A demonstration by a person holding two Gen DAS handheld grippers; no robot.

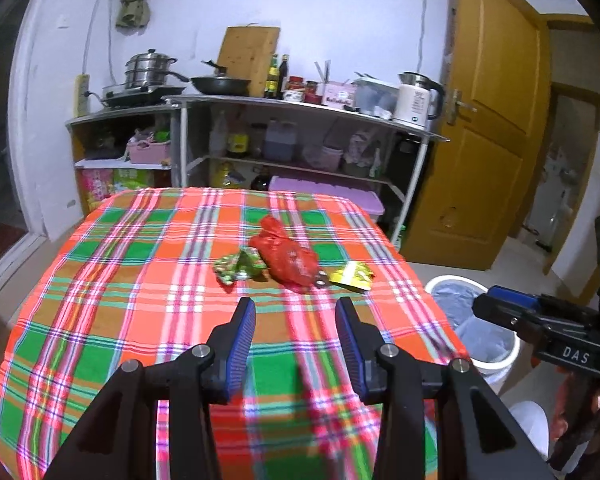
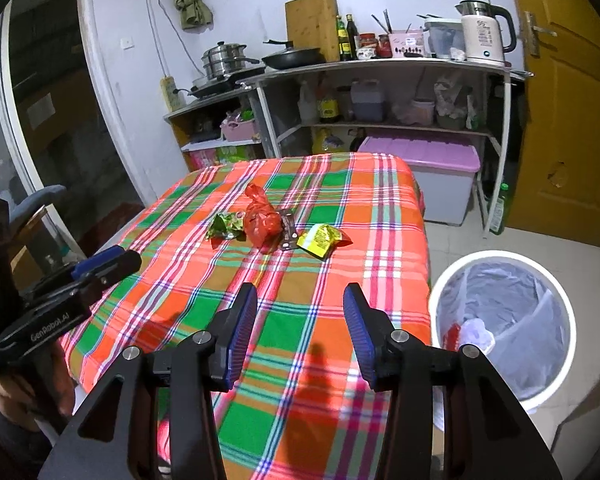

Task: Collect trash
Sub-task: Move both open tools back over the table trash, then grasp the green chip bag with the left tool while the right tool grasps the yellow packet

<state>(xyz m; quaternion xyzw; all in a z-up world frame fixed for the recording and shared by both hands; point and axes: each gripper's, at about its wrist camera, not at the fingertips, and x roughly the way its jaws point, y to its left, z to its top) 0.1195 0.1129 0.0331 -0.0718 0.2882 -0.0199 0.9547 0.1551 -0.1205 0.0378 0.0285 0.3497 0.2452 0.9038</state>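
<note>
A crumpled red plastic bag (image 1: pixel 290 258) (image 2: pixel 261 220) lies mid-table on the plaid cloth (image 1: pixel 140 280). A green wrapper (image 1: pixel 236 266) (image 2: pixel 225 226) rests at its left. To its right lie a small dark wrapper (image 1: pixel 321 278) (image 2: pixel 289 228) and a yellow packet (image 1: pixel 352 276) (image 2: pixel 320 238). My left gripper (image 1: pixel 295 305) (image 2: pixel 128 258) hovers open and empty over the near part of the table, short of the trash. My right gripper (image 2: pixel 300 291) (image 1: pixel 486 304) is open and empty too, near the table's right edge beside the bin.
A white bin (image 2: pixel 500 256) (image 1: pixel 452 280) with a pale liner stands on the floor right of the table, with some trash (image 2: pixel 466 332) inside. Behind the table are kitchen shelves (image 2: pixel 380 68), a purple-lidded box (image 2: pixel 420 152) and a yellow door (image 1: pixel 492 120).
</note>
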